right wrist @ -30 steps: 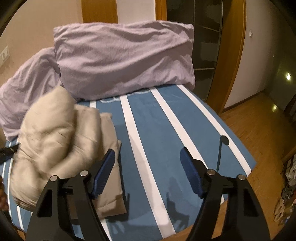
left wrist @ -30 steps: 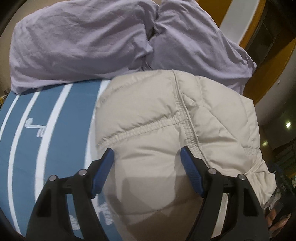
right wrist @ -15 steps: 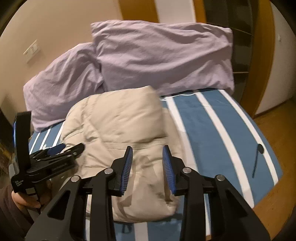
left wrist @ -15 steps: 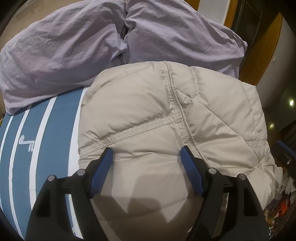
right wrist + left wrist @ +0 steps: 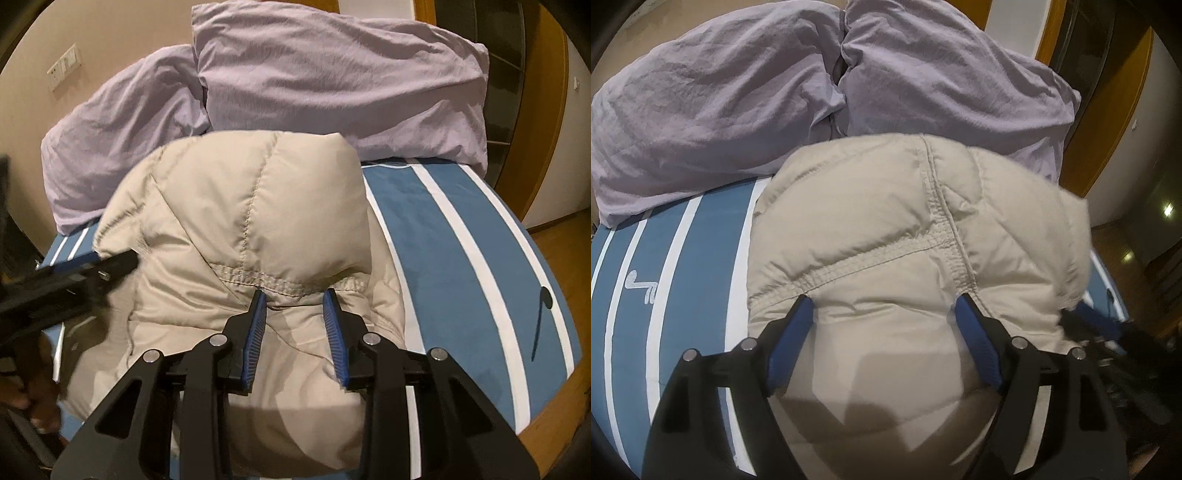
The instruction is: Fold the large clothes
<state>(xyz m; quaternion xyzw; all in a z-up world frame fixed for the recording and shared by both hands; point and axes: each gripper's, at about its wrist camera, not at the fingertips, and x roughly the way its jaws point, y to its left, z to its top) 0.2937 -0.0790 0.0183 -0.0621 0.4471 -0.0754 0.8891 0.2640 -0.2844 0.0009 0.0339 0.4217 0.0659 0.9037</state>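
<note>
Jacket [image 5: 886, 229] right edge motion-blurred; left gripper [image 5: 85, 273] blurred in right view, cut by frame edge

Beige quilted jacket [image 5: 886, 236] on a blue, white-striped bedspread [image 5: 461, 236] — lilac pillows [image 5: 332, 74], black tongs with blue pads [image 5: 255, 336].

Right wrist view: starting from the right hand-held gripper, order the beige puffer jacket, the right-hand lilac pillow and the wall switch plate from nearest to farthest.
1. Beige puffer jacket: directly under and ahead of the right hand-held gripper, on the striped bed.
2. Right-hand lilac pillow: behind the jacket, at the head of the bed.
3. Wall switch plate: upper left, on the wall beyond the pillows.
</note>
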